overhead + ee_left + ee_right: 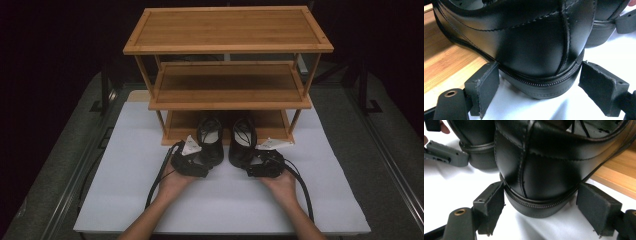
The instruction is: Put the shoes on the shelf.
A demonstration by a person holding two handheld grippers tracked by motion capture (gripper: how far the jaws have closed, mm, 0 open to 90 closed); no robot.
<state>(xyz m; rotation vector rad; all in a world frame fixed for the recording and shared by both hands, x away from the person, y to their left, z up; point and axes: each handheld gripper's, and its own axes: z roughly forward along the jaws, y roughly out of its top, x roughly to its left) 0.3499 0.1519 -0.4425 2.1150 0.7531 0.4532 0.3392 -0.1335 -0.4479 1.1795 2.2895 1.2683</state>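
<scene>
Two forearms reaching forward palms-up, left gripper (192,162) released behind left shoe (210,140), right gripper (262,164) released behind right shoe (243,141)

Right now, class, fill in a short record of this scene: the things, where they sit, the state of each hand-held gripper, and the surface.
things: left shoe, right shoe, black
place: toes on rack bottom shelf, heels on white sheet
left hand-held gripper: open, pads flank the left shoe's heel
right hand-held gripper: open, pads flank the right shoe's heel
rack: wooden, three shelves
</scene>
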